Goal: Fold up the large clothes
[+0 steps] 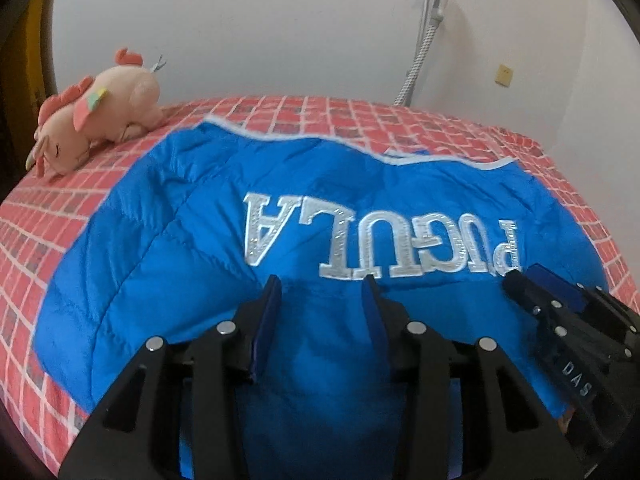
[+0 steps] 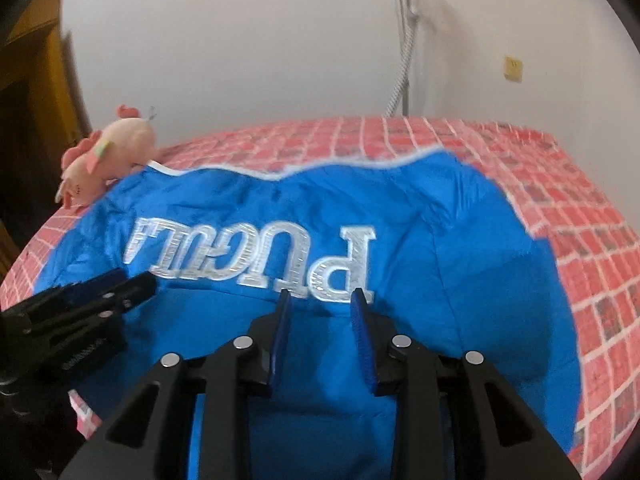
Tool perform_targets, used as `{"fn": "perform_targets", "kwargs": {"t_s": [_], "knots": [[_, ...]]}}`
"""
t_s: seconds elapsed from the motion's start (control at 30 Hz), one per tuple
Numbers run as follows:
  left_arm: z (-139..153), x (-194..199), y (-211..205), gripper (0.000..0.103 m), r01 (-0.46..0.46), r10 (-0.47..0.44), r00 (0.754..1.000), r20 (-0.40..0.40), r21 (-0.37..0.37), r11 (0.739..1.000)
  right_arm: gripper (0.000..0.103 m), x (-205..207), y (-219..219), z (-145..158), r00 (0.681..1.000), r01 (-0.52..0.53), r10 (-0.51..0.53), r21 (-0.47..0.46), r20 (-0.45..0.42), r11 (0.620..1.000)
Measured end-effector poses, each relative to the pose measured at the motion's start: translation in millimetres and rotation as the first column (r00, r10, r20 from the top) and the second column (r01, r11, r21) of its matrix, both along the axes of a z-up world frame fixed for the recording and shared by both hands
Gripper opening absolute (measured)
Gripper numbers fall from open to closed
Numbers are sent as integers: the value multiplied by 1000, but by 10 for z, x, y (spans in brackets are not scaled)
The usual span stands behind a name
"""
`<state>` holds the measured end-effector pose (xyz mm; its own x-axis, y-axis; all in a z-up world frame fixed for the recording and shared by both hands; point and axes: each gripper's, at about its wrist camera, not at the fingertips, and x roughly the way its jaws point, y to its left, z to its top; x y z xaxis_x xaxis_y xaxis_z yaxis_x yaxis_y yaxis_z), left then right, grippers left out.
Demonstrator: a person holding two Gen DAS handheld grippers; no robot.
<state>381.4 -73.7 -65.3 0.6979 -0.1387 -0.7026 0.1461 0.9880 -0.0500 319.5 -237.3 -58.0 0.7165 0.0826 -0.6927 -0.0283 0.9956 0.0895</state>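
Left wrist view, nearest first: the left tool [image 1: 322, 284] has its two blue-padded fingers set apart, with a puffed fold of the blue quilted jacket [image 1: 168, 248] bulging up between them; the fabric fills the gap, so it looks gripped. Just to its right the right tool [image 1: 532, 280] lies low against the same near edge of the jacket. In the right wrist view the right tool [image 2: 320, 298] likewise stands part-way closed around a bunched ridge of blue cloth, and the left tool [image 2: 116, 286] appears at the left edge. Beyond the fingers, silver letters [image 1: 380, 236] run upside down across the jacket. The jacket lies spread on a bed with a red checked cover [image 1: 32, 240], its white-trimmed hem [image 1: 448, 162] farthest away. A pink plush toy [image 1: 96, 110] lies at the far left of the bed, beside the jacket. Behind is a pale wall [image 1: 280, 28] with a hose [image 1: 420, 56].
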Motion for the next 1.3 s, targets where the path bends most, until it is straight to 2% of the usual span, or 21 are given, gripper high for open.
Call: {"fn": "perform_targets", "kwargs": {"t_s": [0.07, 0.13, 0.17, 0.4, 0.5, 0.57, 0.6, 0.63, 0.67, 0.73, 0.77, 0.83, 0.93, 1.07, 1.2, 1.3], "knots": [[-62, -4, -62, 42, 13, -13, 1000, -5, 34, 999, 31, 33, 46, -105, 1000, -5, 4, -25, -27, 1000], [-164, 22, -135, 43, 29, -29, 1000, 2, 109, 994, 30, 56, 77, -164, 999, -2, 0, -53, -34, 999], [-186, 35, -148, 43, 33, -33, 999, -2, 123, 992, 30, 69, 77, -178, 999, 1, -3, -55, -43, 998], [-193, 73, -141, 42, 30, -27, 999, -22, 113, 993, 30, 109, 77, -154, 997, -8, 3, -58, -82, 998], [-77, 64, -130, 45, 42, -36, 998, -57, 108, 993, 32, 95, 34, 10, 994, -36, 29, -59, -108, 998], [79, 35, -89, 56, 55, -51, 997, -63, 74, 996, 49, 71, -119, 216, 997, -23, 21, -26, -79, 999], [238, 5, -16, 60, 44, -42, 998, -37, 66, 997, 65, 71, -303, 345, 996, 31, -34, -30, -83, 999], [337, -16, 28, 71, 25, -24, 1000, -16, 84, 996, 72, 75, -442, 404, 993, 68, -70, -30, -98, 997], [473, -36, 111, 82, -4, 2, 1000, 14, 121, 993, 72, 81, -640, 462, 987, 106, -107, -12, -119, 994], [644, -47, 280, 90, -45, 38, 998, 44, 163, 986, 75, 107, -942, 496, 975, 156, -149, 35, -165, 987], [721, -22, 449, 91, -81, 75, 996, 44, 160, 984, 77, 130, -1131, 490, 967, 181, -165, 66, -194, 981], [738, 78, 681, 93, -93, 93, 996, 1, 120, 988, 83, 178, -1322, 445, 957, 201, -175, 92, -230, 975], [544, 313, 987, 94, -93, 100, 985, -138, 58, 994, 86, 257, -1510, 291, 948, 180, -125, 170, -292, 969], [318, 460, 1198, 94, -118, 125, 971, -206, 47, 992, 92, 332, -1548, 97, 936, 152, -71, 216, -344, 964], [124, 504, 1327, 94, -93, 80, 958, -277, -34, 995, 97, 405, -1538, -110, 924, 150, -47, 246, -380, 957], [23, 524, 1345, 96, -89, 68, 956, -285, -62, 994, 99, 422, -1511, -177, 923, 138, -28, 262, -383, 955]]}}
